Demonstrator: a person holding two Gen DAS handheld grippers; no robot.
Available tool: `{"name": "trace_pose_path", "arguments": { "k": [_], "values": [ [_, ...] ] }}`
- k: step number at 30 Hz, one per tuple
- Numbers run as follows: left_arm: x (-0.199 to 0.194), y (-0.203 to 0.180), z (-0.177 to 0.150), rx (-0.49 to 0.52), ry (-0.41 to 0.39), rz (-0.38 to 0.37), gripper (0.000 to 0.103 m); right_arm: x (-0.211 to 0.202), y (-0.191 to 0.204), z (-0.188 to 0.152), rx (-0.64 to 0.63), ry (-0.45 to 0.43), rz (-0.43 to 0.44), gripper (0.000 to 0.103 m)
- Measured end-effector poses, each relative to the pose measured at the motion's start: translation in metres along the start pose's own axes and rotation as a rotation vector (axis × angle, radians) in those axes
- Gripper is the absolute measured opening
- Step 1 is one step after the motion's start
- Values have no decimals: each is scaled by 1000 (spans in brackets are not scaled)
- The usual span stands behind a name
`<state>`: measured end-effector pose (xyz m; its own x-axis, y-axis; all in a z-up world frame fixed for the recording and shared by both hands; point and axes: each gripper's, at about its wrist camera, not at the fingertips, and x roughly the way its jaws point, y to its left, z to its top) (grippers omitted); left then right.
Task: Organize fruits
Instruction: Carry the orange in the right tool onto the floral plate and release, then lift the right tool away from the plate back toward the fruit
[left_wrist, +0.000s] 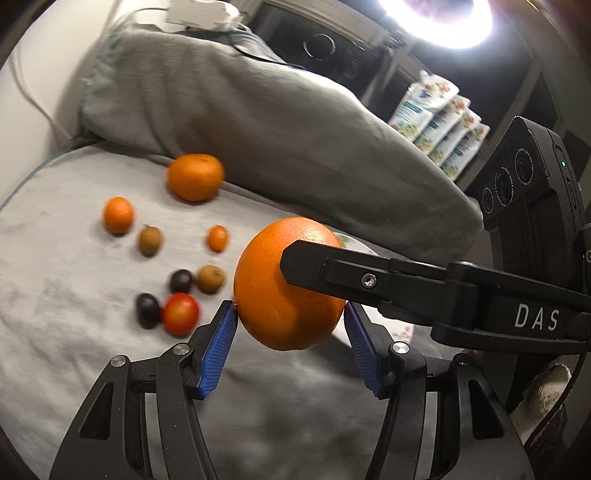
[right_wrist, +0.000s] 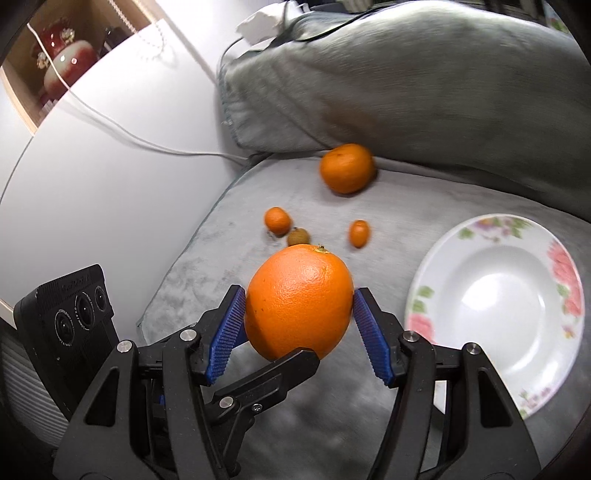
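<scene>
big orange (left_wrist: 280, 295) clamped btwn left tongs (left_wrist: 290, 314) & right tongs (right_wrist: 299, 306).

The left gripper (left_wrist: 290, 319) holds a large orange (left_wrist: 284, 288) between its 2 blue ribbed pads (left_wrist: 218, 349), clear of the grey blanket (left_wrist: 55, 295) below; a black finger of the right gripper (left_wrist: 314, 269) lies across the orange's right side, touching it; that gripper's body carries the letters DAS. On the blanket to the left lie loose fruits: a mandarin (left_wrist: 195, 177), 2 smaller orange fruits (left_wrist: 118, 215), 2 brown ones (left_wrist: 149, 240), 2 dark plums (left_wrist: 147, 311) and a red fruit (left_wrist: 180, 314) touching 1 plum; a grey pillow (left_wrist: 258, 110) lies behind.
</scene>
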<state>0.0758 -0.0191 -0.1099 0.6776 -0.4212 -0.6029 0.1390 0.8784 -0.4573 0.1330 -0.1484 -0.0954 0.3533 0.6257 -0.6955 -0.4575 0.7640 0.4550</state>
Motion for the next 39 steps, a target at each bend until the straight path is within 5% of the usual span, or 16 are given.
{"name": "trace_pose_path", "arguments": {
  "k": [20,39],
  "values": [
    [47,-73,-19,130,136,-90,50,-61,-90,-37,179,-66,-81,64],
    [-72,-65,-15,155,-56,3,50,-177,-76,-83,188,-328,-195,68]
  ]
}}
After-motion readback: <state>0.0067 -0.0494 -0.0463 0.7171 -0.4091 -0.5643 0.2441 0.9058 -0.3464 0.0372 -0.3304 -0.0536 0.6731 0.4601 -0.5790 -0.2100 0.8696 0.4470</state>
